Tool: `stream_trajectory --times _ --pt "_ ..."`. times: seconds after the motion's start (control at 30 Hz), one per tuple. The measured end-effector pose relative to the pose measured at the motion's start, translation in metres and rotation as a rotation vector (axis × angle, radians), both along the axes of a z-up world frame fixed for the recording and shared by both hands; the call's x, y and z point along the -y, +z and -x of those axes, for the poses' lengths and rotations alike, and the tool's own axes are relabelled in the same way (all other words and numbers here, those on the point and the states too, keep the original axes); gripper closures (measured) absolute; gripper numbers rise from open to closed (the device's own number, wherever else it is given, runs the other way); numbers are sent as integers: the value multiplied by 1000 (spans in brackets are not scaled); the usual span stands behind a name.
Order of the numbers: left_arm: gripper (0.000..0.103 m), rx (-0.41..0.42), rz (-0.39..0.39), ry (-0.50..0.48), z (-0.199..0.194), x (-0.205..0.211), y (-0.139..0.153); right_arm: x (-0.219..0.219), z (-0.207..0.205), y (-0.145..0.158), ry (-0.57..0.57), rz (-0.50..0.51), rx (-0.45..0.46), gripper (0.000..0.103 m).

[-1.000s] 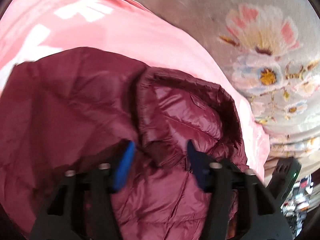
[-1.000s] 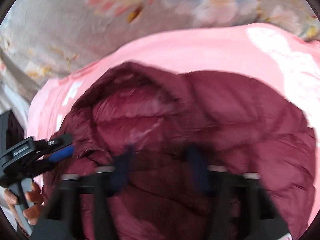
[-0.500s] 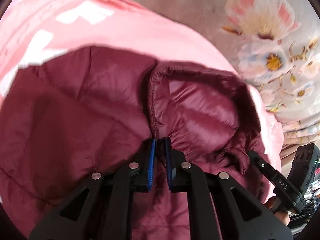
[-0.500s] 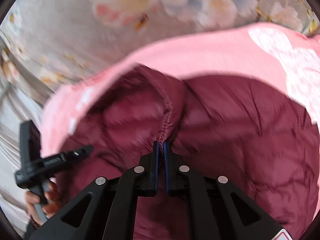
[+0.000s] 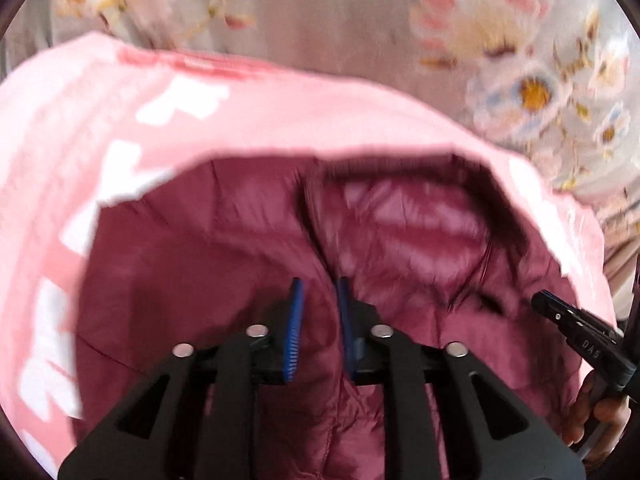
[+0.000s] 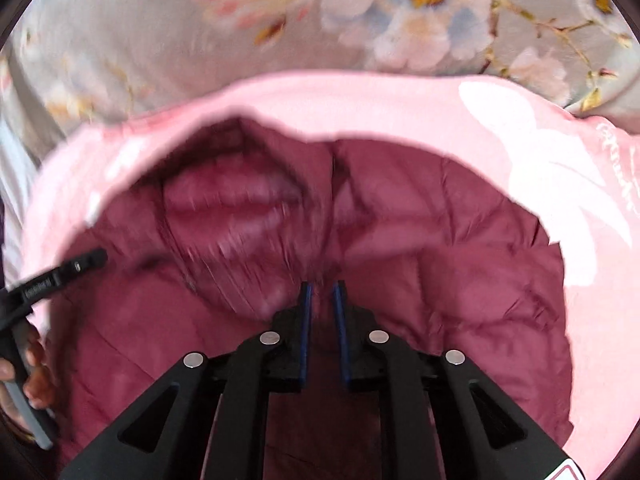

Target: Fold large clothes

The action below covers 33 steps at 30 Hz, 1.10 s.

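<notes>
A maroon quilted puffer jacket (image 5: 192, 288) lies on a pink blanket, its hood (image 5: 408, 224) spread open at the top. My left gripper (image 5: 319, 292) is shut on a ridge of the jacket at the hood's left seam. My right gripper (image 6: 320, 294) is shut on jacket (image 6: 440, 272) fabric at the hood's (image 6: 236, 208) right seam. Each gripper shows in the other's view: the right one at the right edge (image 5: 576, 332), the left one at the left edge (image 6: 56, 276). The jacket's lower part is hidden under the grippers.
The pink blanket (image 5: 280, 112) with white lettering lies under the jacket; it also shows in the right wrist view (image 6: 400, 112). Beyond it is a grey floral bedsheet (image 5: 360, 16), seen also from the right wrist (image 6: 140, 40). The person's hands hold the gripper handles (image 6: 32, 380).
Both grippers went from open to shut on the jacket at the base of the hood, then pulled back and up; the views are blurred with motion and more bedsheet shows.
</notes>
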<state>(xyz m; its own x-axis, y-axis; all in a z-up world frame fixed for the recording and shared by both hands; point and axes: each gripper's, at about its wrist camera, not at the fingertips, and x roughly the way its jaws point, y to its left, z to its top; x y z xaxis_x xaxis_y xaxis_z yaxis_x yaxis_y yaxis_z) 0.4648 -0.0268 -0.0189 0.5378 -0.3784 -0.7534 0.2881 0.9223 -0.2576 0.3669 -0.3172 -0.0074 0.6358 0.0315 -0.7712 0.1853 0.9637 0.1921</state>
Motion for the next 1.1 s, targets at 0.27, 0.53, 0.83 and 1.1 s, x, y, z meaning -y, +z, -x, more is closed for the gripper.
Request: stream_trajectory --times 0.27,0.53,0.83,1.1 --pt "72 -33 192 134 -84 20 40 27 -78 44 -106 -197 138 90" --pt "73 -140 34 36 -89 45 -14 0 -89 5 17 -39 0 88" --pt "73 -31 -87 -11 -68 50 -41 9 -79 -28 31 39 -23 96" --pt "73 51 -98 -5 -63 52 -48 -4 -76 -38 36 133 29 96"
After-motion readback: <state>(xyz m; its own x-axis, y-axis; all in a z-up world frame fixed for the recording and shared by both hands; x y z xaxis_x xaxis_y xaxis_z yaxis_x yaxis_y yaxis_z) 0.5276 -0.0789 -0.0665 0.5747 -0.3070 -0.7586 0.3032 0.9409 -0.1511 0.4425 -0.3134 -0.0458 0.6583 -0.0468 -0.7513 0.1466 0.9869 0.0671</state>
